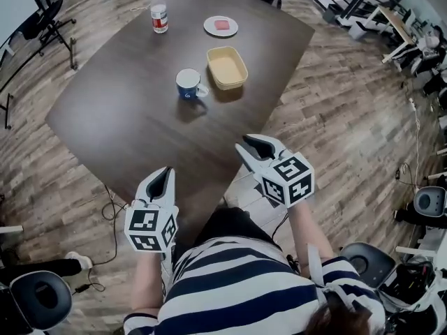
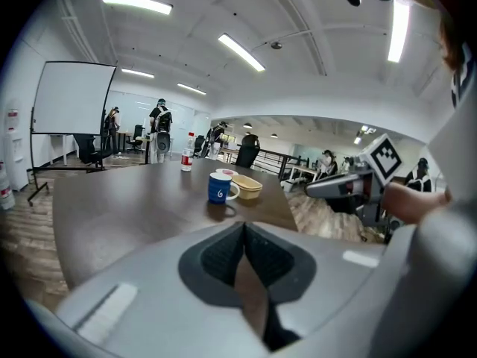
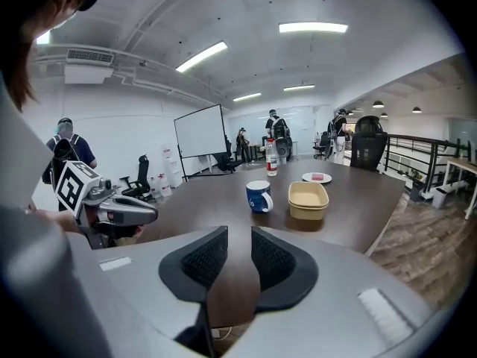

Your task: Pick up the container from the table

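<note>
The container (image 1: 227, 67) is a shallow tan rectangular tub lying open and empty on the far right part of the dark table (image 1: 126, 110). It also shows in the left gripper view as the container (image 2: 247, 187) and in the right gripper view as the container (image 3: 308, 198). Both grippers hover at the table's near edge, well short of it. My left gripper (image 1: 165, 172) has its jaws closed together with nothing between them, as the left gripper (image 2: 244, 230) view confirms. My right gripper (image 1: 250, 144) stands open and empty, with a clear gap in the right gripper (image 3: 239, 233) view.
A blue mug (image 1: 188, 84) stands just left of the container. Farther back are a bottle (image 1: 159, 11) and a small white plate (image 1: 221, 26) with something pink on it. Office chairs (image 1: 42, 19) and desks ring the wooden floor. People stand by a whiteboard (image 3: 200, 140).
</note>
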The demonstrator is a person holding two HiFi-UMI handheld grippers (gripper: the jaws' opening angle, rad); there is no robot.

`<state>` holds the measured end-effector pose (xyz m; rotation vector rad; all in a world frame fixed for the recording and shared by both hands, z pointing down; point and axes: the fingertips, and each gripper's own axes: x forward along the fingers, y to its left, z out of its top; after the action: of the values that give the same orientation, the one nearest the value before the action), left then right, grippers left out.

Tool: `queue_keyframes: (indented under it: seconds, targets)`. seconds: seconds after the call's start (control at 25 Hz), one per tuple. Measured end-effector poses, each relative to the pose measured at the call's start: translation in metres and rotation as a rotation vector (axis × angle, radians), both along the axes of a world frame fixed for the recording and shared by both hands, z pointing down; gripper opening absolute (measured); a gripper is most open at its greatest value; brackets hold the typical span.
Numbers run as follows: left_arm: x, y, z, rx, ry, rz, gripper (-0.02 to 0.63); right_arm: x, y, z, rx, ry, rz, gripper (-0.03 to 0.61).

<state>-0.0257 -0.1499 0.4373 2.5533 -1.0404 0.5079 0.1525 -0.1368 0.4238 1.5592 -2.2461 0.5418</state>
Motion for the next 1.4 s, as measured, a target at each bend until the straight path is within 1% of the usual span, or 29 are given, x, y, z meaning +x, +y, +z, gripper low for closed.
queue_keyframes:
  seconds: [0.16,0.4,0.68,0.84,1.04,1.4]
  targets:
    - [0.009,-0.021,0.003,-0.005,-0.005,-0.068,0.0,0.02,-0.034,0.004,0.001,0.008,-0.042,0.091]
    - [0.02,-0.052,0.006,-0.005,-0.018,-0.15,0.0,0.051,-0.083,0.013,0.011,0.077,-0.093,0.094]
    - [0.038,-0.082,0.007,0.0,-0.024,-0.206,0.0,0.078,-0.136,0.028,-0.001,0.118,-0.149,0.1]
    - [0.046,-0.094,0.01,-0.008,-0.04,-0.227,0.0,0.085,-0.162,0.036,-0.001,0.177,-0.198,0.107]
    - [0.055,-0.108,0.012,-0.022,-0.035,-0.263,0.0,0.088,-0.191,0.053,-0.021,0.235,-0.279,0.109]
    - [0.051,-0.123,0.026,-0.047,-0.06,-0.346,0.0,0.084,-0.229,0.08,-0.017,0.405,-0.436,0.116]
